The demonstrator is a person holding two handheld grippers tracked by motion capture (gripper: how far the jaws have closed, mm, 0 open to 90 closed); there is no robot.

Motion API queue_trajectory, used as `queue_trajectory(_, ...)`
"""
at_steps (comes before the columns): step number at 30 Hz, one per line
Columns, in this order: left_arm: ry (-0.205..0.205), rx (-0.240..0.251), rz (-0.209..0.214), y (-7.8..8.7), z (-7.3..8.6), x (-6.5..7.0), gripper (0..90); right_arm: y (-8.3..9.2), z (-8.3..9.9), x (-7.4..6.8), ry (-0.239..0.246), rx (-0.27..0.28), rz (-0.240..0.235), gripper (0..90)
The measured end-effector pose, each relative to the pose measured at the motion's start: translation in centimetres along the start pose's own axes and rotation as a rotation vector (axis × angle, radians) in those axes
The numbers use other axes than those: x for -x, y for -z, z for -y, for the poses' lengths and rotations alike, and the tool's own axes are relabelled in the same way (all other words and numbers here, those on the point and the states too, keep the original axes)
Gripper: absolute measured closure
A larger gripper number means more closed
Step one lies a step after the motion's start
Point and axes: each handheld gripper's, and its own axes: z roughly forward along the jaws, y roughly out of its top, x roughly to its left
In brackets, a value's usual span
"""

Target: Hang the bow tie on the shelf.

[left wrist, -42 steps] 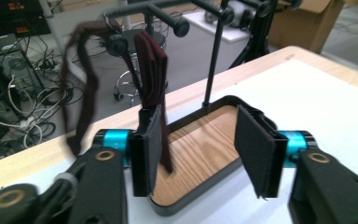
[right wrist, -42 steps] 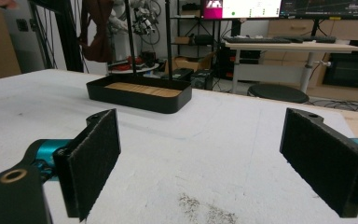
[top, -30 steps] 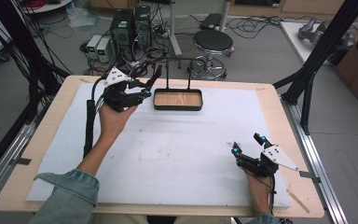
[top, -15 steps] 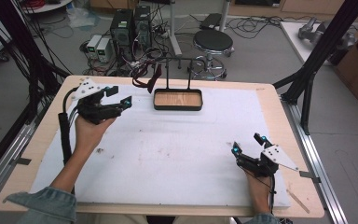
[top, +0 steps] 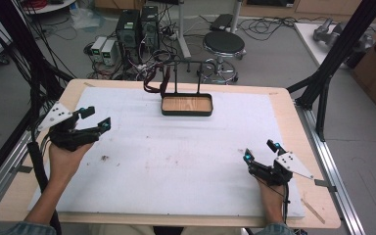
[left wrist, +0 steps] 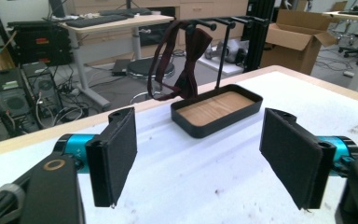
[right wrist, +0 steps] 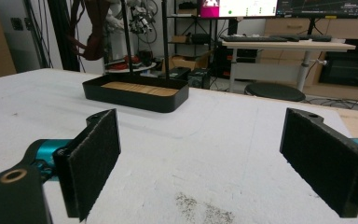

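At counter's far edge, strap (top: pixel 155 81) hangs from rack (top: pixel 192 63), ahead-right of my left claw (top: pixel 95 117); jaws just opened, empty.

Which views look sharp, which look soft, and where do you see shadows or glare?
High view: even light, slightly soft, faint shadows under the left gripper. Left gripper view: tray crisp, near fingers a little soft. Right gripper view: fingers sharp, bright monitors behind, no strong glare on the table.
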Motion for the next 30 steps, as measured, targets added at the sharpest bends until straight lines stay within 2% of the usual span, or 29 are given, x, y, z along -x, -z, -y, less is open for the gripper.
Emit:
queue_trajectory(9, 0.004, -0.023, -0.008, 1.8, 2.4, -0.5, 23.2, 0.0, 0.0, 0.0, 0.002, 0.001, -0.003, 11.4)
queue_trajectory(15, 0.024, -0.038, -0.041, 2.7, 4.5, -0.9, 21.8, 0.0, 0.0, -0.1, 0.002, -0.002, -0.005, 11.4)
queue_trajectory(17, 0.029, -0.036, -0.066, 3.0, 5.4, -1.0, 21.8, 0.0, 0.0, -0.1, 0.001, -0.003, -0.004, 11.4)
queue_trajectory(22, 0.061, -0.067, -0.121, 2.8, 7.8, -1.4, 20.2, 0.0, 0.0, -0.1, 0.004, -0.002, -0.003, 11.4)
queue_trajectory(26, 0.066, -0.105, -0.126, 2.3, 9.1, -1.3, 19.5, 0.0, 0.0, -0.1, 0.005, -0.002, -0.002, 11.4)
queue_trajectory(30, 0.067, -0.133, -0.124, 1.9, 9.6, -1.2, 19.5, 0.0, 0.0, -0.1, 0.003, -0.003, -0.004, 11.4)
